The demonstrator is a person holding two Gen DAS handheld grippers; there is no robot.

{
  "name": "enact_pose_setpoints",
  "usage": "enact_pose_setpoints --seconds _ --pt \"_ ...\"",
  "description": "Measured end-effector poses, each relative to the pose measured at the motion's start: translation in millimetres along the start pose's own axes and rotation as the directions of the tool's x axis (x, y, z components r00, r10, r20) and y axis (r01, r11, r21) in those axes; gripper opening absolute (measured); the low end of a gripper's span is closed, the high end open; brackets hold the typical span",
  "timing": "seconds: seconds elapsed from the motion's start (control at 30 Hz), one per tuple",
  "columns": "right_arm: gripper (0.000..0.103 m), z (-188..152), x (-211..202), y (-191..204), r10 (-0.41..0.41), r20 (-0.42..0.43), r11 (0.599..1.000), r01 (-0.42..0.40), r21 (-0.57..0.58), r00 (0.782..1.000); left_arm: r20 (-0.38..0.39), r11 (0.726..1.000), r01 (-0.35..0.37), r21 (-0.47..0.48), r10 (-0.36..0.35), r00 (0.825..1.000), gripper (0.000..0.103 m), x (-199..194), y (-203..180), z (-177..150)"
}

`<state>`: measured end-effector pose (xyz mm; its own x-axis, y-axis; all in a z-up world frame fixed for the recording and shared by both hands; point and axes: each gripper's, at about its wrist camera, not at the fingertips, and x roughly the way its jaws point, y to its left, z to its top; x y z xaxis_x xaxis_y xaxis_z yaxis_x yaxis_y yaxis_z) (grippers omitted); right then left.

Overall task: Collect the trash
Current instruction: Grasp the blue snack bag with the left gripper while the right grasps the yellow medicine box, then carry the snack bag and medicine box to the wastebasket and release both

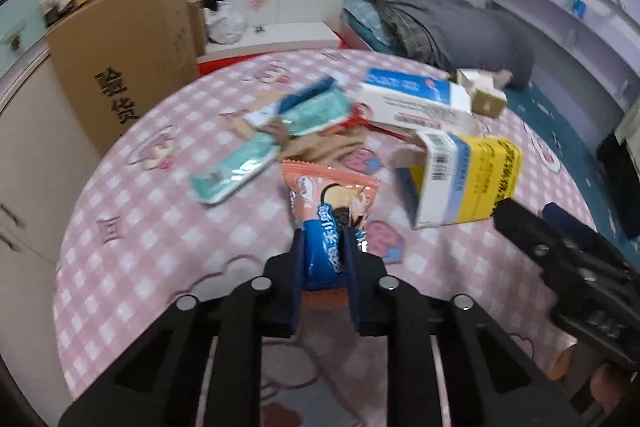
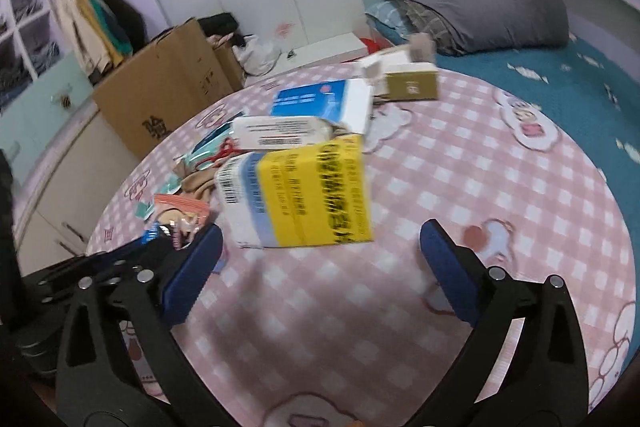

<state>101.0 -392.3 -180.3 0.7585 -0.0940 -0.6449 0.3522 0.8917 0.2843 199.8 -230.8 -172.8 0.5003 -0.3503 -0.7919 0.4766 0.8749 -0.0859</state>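
The task is near its start. The left tool [image 1: 325, 247] is closed on the orange snack wrapper [image 1: 334, 201] at the near side of the bench [image 1: 160, 247]. The right tool [image 2: 320, 247] is wide open and empty, just before the yellow carton [image 2: 304, 195]. Other boxes and wrappers lie farther, uncollected.

A large cardboard box [image 1: 128, 51] is seen beside the worktop; a grey blanket [image 2: 476, 7] is heaped on the bed.
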Motion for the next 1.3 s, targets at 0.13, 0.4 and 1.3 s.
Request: enact_pose_setpoints --seconds 0.13,0.4,1.3 --pt "0.097 6.5 10.0 17.0 -0.027 0.007 0.999 0.027 -0.040 1.000 0.035 0.999 -0.020 -0.046 0.021 0.999 0.017 -13.8 19.6 -5.2" --pt "0.097 18.1 42.2 33.5 -0.123 -0.049 0.990 0.119 -0.078 0.991 0.055 0.994 -0.022 -0.105 0.028 0.998 0.017 -28.4 49.5 -7.9" --pt "0.093 -16.1 -25.3 185.6 0.124 -0.012 0.974 -0.124 -0.190 0.992 0.169 0.948 -0.035 -0.317 0.092 0.981 0.017 -108.6 189.4 -45.5"
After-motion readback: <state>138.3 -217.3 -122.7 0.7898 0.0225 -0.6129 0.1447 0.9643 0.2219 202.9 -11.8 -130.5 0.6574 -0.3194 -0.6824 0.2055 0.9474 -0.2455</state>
